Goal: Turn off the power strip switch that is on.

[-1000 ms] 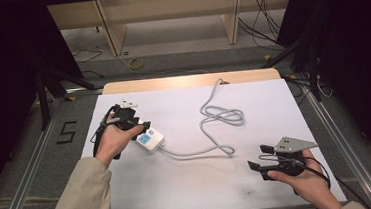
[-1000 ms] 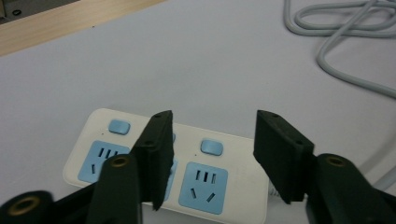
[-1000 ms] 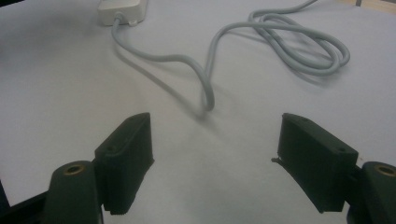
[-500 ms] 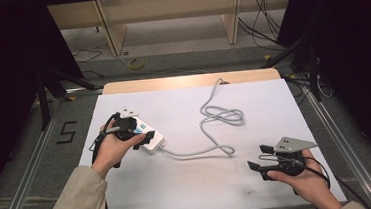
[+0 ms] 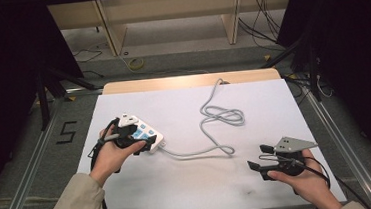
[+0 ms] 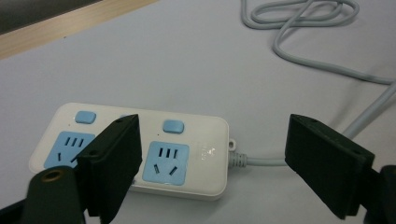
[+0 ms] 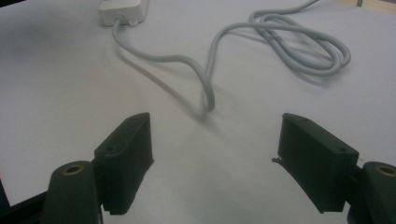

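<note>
At about nine o'clock on the white table (image 5: pixel 190 184), the power strip (image 6: pixel 140 149) lies flat, its grey cord (image 5: pixel 215 119) looping toward one o'clock. The left gripper (image 6: pixel 212 163) has just been opening; its jaws straddle the strip's cord end, not pressing. The right gripper (image 7: pixel 212 158) waits at four o'clock, jaws apart, empty. Any grasp is not yet made.

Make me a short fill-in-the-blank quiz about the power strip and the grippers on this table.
1. The power strip has sockets and buttons coloured ____.
2. The left hand-held gripper stands over the strip with its jaws ____.
3. The strip's grey cable lies in a loose ____ near the middle of the table.
4. The right hand-held gripper has ____ between its open jaws.

Missing words: blue; open; coil; nothing
</note>
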Tool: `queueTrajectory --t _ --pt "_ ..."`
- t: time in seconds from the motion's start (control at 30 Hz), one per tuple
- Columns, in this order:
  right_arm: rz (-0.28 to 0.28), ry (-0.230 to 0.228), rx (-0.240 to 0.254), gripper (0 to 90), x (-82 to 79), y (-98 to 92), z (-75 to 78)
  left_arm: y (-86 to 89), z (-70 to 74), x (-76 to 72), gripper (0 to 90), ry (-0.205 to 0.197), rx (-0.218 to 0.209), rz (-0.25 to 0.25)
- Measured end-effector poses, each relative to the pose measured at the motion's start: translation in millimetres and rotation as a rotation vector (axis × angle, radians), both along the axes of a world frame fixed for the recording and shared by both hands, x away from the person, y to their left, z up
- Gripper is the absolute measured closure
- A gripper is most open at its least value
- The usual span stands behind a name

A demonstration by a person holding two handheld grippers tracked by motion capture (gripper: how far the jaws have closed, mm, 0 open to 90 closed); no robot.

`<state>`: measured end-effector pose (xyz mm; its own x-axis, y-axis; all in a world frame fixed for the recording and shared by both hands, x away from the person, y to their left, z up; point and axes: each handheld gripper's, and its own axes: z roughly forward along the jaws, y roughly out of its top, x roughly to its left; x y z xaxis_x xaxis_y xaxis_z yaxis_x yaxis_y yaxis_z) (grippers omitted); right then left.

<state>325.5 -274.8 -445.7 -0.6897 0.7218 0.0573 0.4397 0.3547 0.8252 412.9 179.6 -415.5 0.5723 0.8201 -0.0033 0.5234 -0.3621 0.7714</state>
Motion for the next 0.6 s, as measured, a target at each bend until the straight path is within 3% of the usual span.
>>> queueTrajectory --t 0.6 --pt "0.000 -0.002 0.001 26.3 0.4 -0.3 0.4 2.8 -10.9 -25.9 16.5 -0.052 -0.018 -0.013"
